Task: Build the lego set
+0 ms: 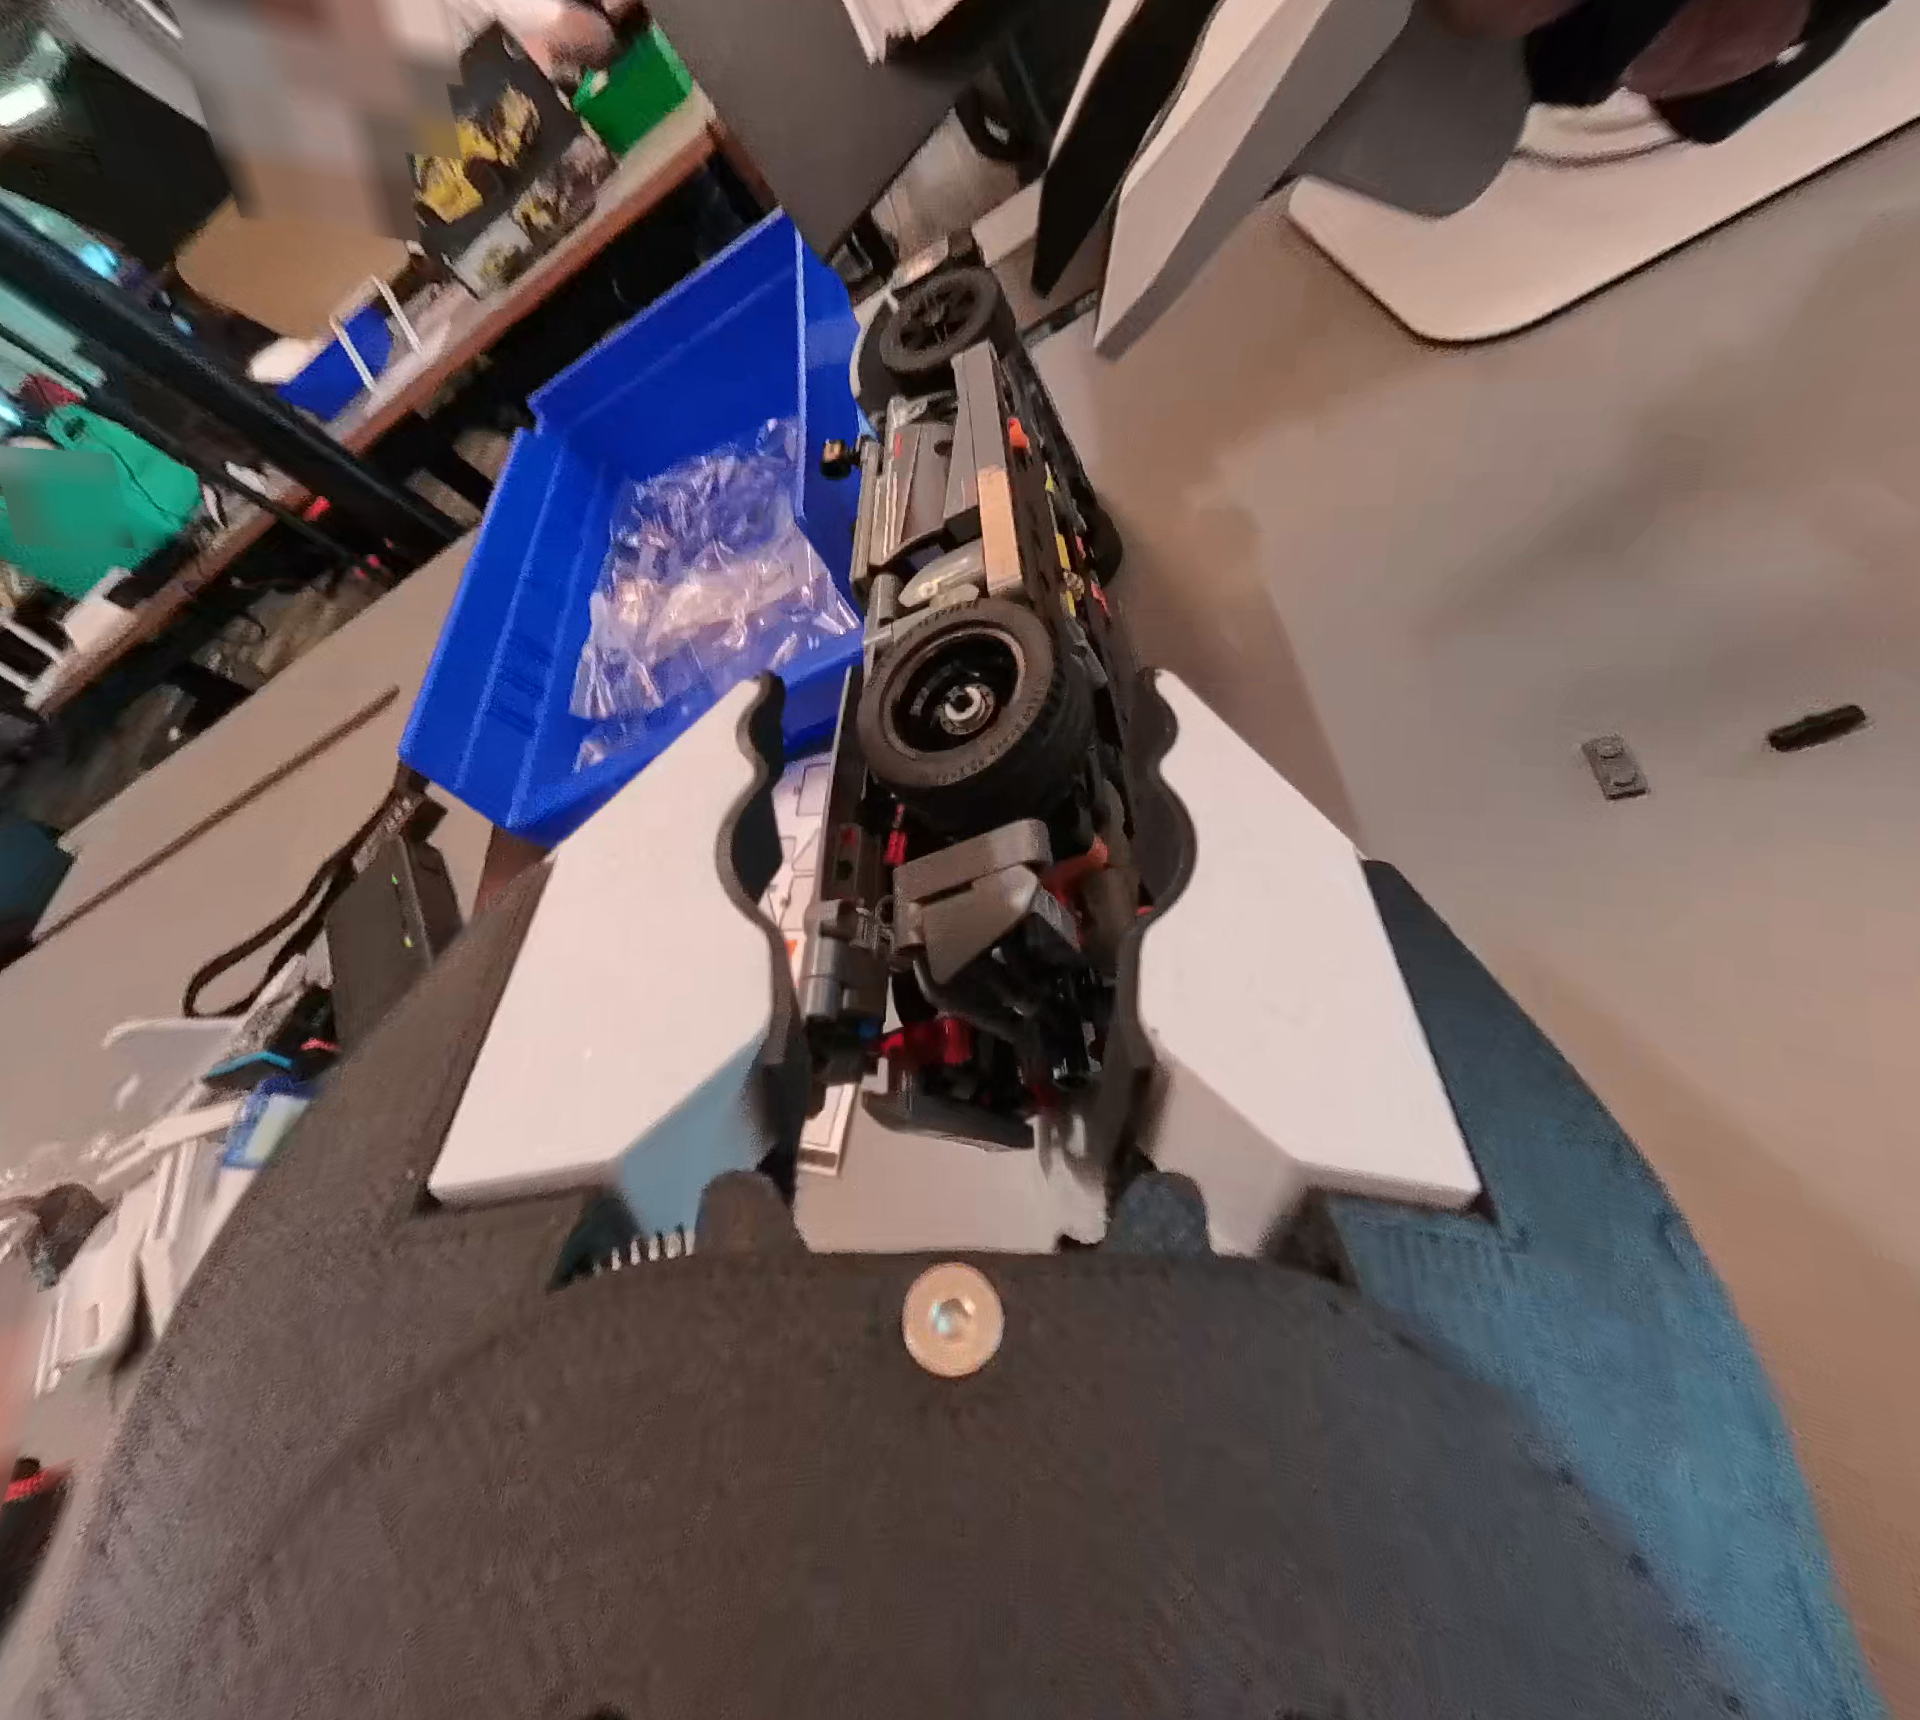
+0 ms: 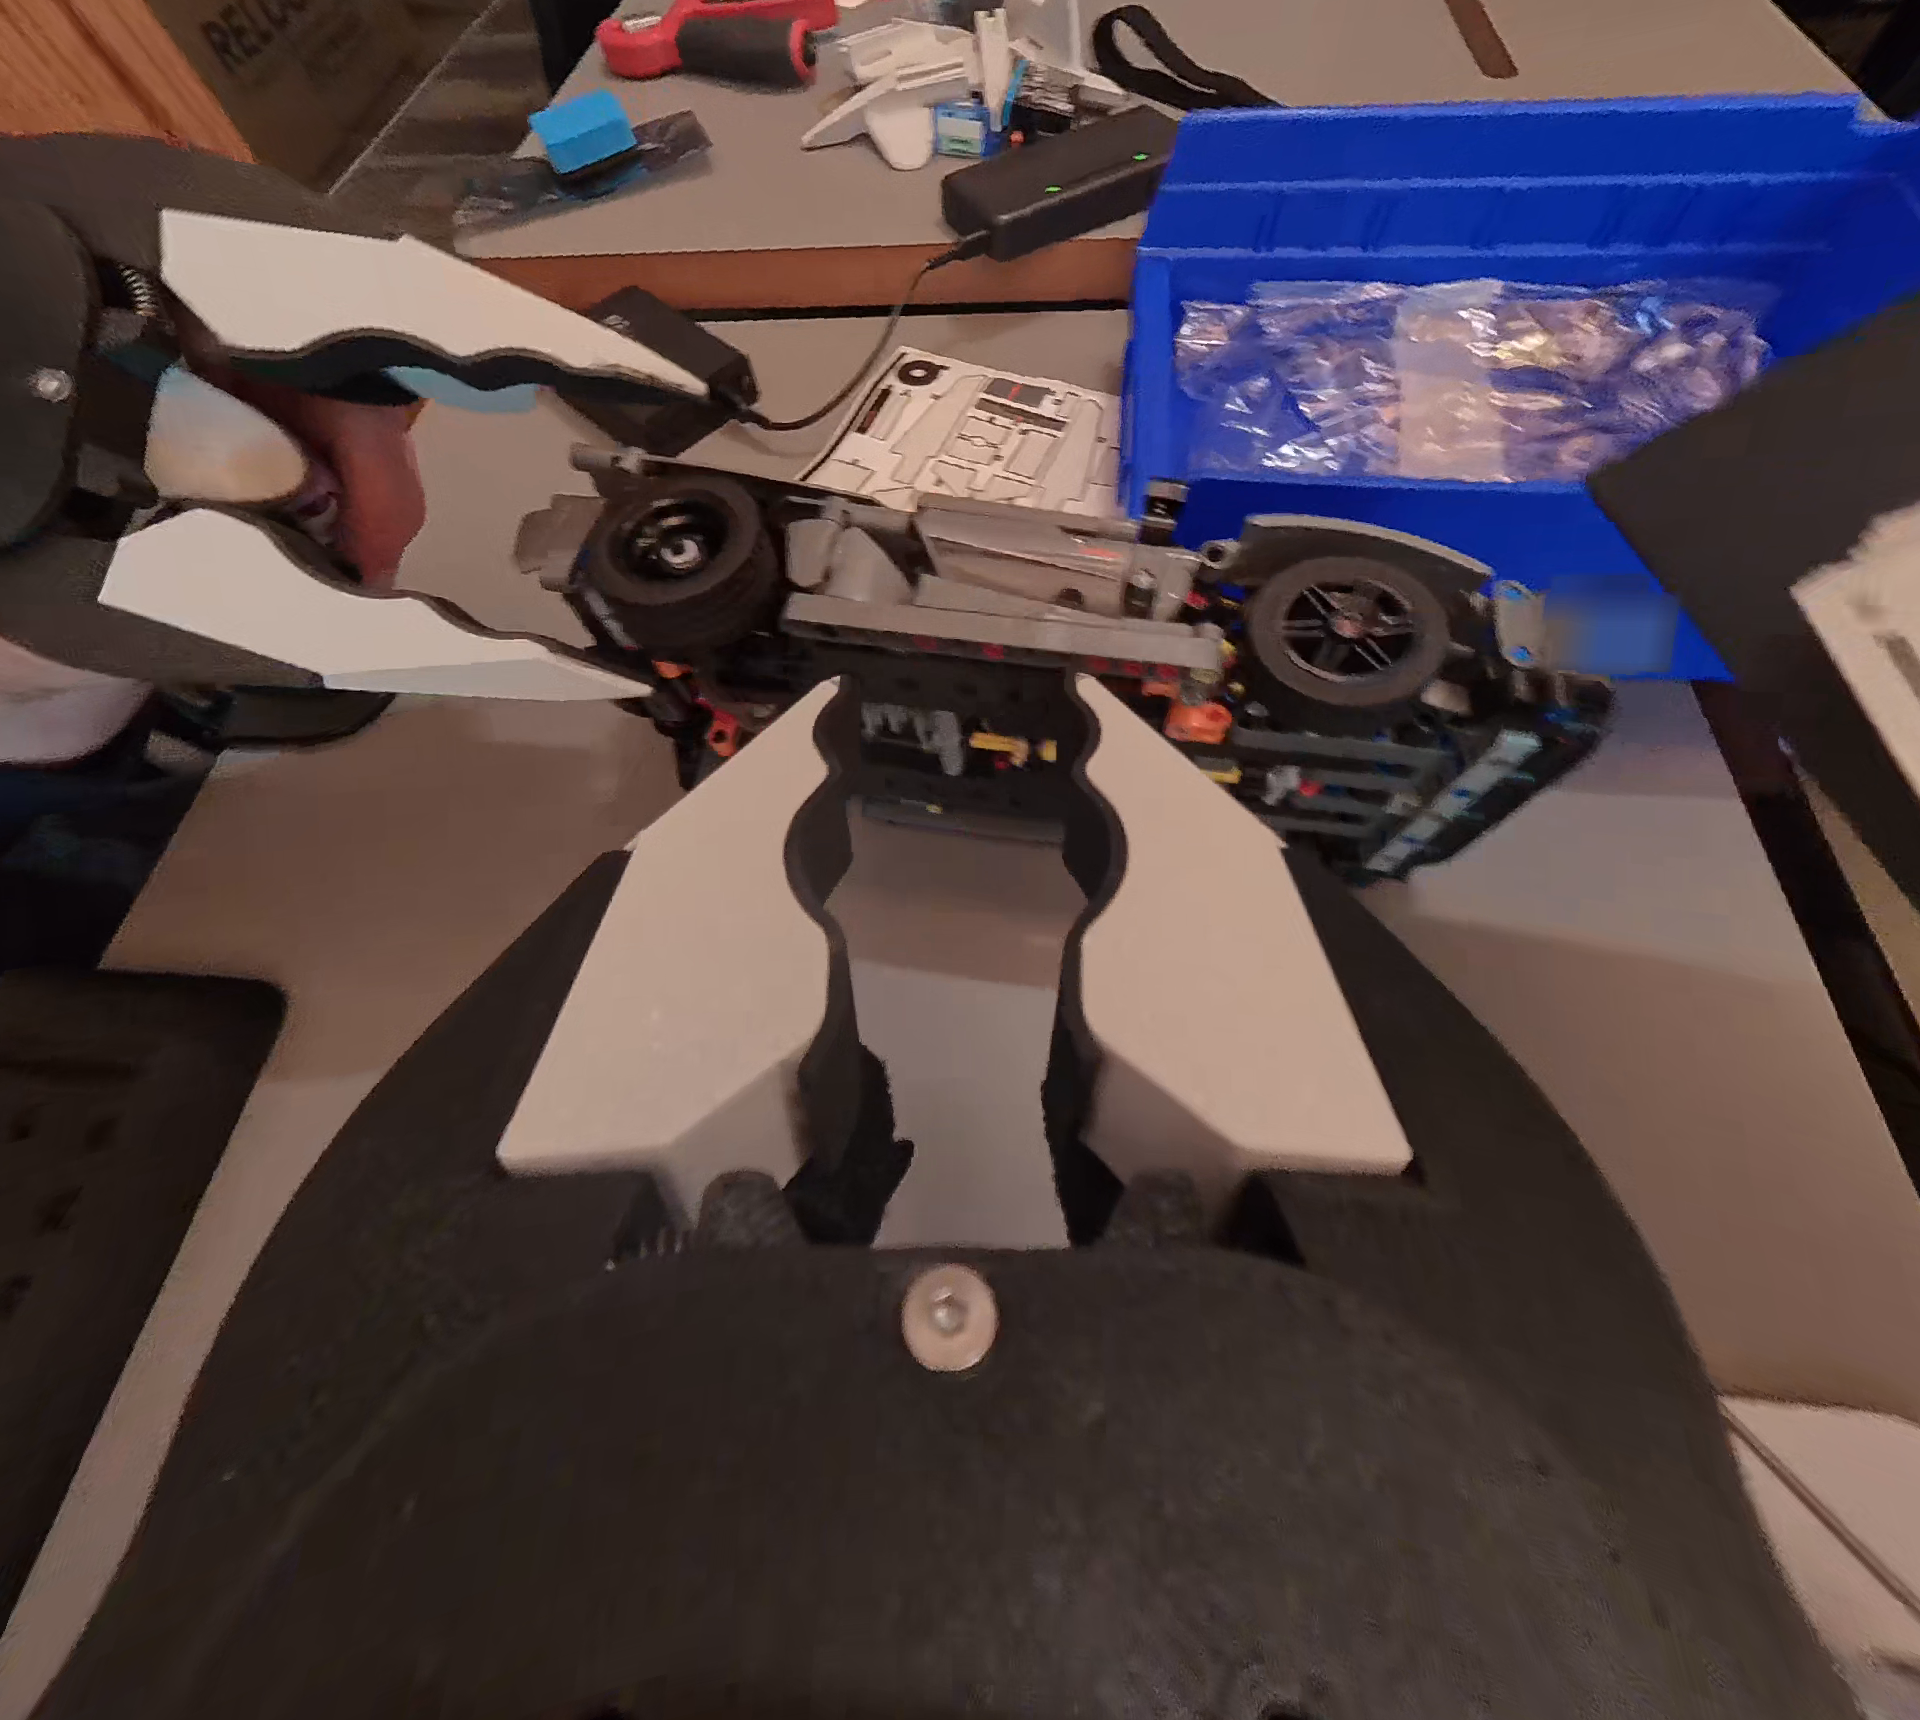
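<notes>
Lego car (image 2: pixel 1039 621) lies tipped on its side on the grey table (image 2: pixel 1558 1047), its underside toward my right camera and its long axis running left to right across the middle of that frame, the small-hubbed wheel (image 2: pixel 681 553) at the left end and the spoked wheel (image 2: pixel 1345 626) at the right.

At the left of the right wrist view, my left gripper (image 2: pixel 665 538) comes in from the frame edge with its fingers spread either side of the car's left end; the lower tip touches or nearly touches the chassis there. In its own view the car (image 1: pixel 977 631) runs straight away from it up the centre, the near end between the fingers, which look closed against it, so I judge it is holding that end, though the contact on the left finger is hard to see.

Centre frame, my right gripper (image 2: pixel 956 735) is spread, its tips reaching the underside at mid-length, gripping nothing that I can see.

Right of that, the blue bin (image 2: pixel 1455 153) with clear bags stands behind the car's right end. Two loose pieces (image 1: pixel 1616 766) lie at the right of the left wrist view, on the right gripper's side by my reckoning.
</notes>
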The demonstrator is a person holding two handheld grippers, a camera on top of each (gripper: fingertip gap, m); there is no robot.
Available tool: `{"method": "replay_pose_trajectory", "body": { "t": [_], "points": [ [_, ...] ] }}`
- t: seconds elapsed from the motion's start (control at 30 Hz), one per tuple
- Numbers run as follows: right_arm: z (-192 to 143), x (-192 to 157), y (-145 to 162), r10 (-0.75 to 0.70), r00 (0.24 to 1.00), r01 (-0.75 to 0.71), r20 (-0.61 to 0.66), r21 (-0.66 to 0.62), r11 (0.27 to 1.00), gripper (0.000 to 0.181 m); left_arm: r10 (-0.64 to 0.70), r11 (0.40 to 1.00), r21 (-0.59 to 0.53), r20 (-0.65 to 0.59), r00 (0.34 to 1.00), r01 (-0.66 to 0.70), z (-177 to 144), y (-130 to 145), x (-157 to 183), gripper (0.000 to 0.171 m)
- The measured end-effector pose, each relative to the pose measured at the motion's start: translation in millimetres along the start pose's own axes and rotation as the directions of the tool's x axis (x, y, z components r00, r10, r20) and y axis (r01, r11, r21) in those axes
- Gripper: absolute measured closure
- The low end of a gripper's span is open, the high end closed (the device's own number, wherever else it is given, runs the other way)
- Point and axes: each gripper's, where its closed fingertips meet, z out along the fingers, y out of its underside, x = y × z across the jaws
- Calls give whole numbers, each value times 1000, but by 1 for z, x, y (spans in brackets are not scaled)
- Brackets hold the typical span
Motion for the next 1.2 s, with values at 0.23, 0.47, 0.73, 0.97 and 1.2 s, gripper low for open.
{"method": "replay_pose_trajectory", "body": {
  "t": [0.23, 0.47, 0.73, 0.97, 1.2],
  "points": [
    [1, 21, 25, 50, 998, -51, -28, -54, 997, 140, 21, 998, -61, 33, 999, -19, 12, 9, 2, 126],
    [-1, 35, 38, 72, 995, -77, -67, -84, 993, 140, 37, 998, -42, 12, 999, -37, 11, 9, 3, 127],
    [12, 24, 42, 71, 997, -73, -17, -110, 991, 137, 91, 995, -38, -1, 996, -91, 9, 10, 2, 129],
    [11, 17, 49, 80, 996, -74, 31, -145, 987, 139, 107, 993, -50, -28, 994, -108, 4, 13, 2, 131],
    [4, 14, 45, 72, 996, -65, 44, -132, 989, 140, 141, 989, -42, -39, 989, -143, -9, 20, 2, 145]
  ]
}}
